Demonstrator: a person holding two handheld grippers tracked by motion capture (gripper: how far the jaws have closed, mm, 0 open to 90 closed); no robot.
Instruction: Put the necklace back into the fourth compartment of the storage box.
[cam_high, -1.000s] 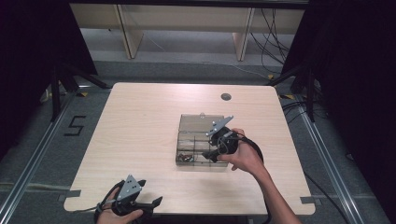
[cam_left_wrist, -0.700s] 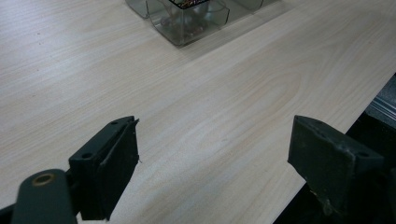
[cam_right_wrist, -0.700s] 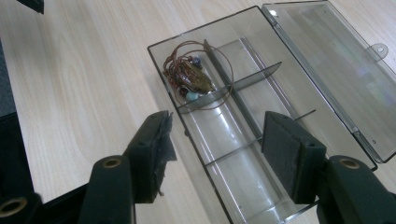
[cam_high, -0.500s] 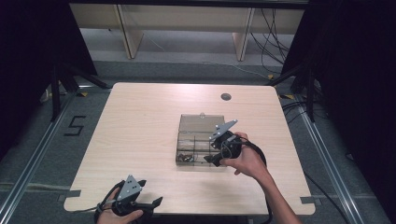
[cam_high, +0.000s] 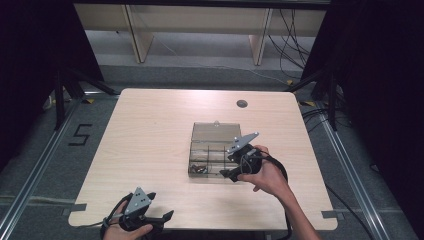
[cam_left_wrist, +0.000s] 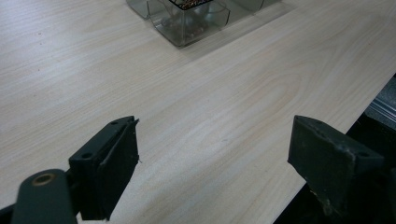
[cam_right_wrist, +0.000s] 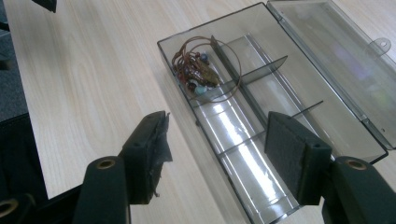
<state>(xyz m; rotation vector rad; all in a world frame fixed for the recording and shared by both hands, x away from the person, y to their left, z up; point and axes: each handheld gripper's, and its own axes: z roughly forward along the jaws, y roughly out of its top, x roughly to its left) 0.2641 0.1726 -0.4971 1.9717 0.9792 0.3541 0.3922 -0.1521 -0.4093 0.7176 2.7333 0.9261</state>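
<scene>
A clear smoky plastic compartment box (cam_high: 214, 150) lies on the table with its lid (cam_high: 216, 131) folded open at the far side. In its near-left compartment sits a tangle of brown wire with small beads (cam_high: 199, 168) (cam_right_wrist: 196, 70). My right gripper (cam_high: 229, 167) hovers over the box's near-right edge, open, with nothing between its jaws (cam_right_wrist: 222, 149); below it lie the box's dividers (cam_right_wrist: 261, 70) and bare compartments. My left gripper (cam_high: 159, 219) rests at the table's near-left edge, open and holding nothing (cam_left_wrist: 215, 158), a corner of the box (cam_left_wrist: 187, 21) far ahead of it.
The light wooden table (cam_high: 150, 140) has a round cable hole (cam_high: 242, 104) at the far right. Its near edge runs just beside my left gripper's right jaw. Dark floor, shelving legs and cables surround the table.
My right gripper has drawn back slightly toward the near edge of the box, jaws still open. The left gripper has stayed where it was.
</scene>
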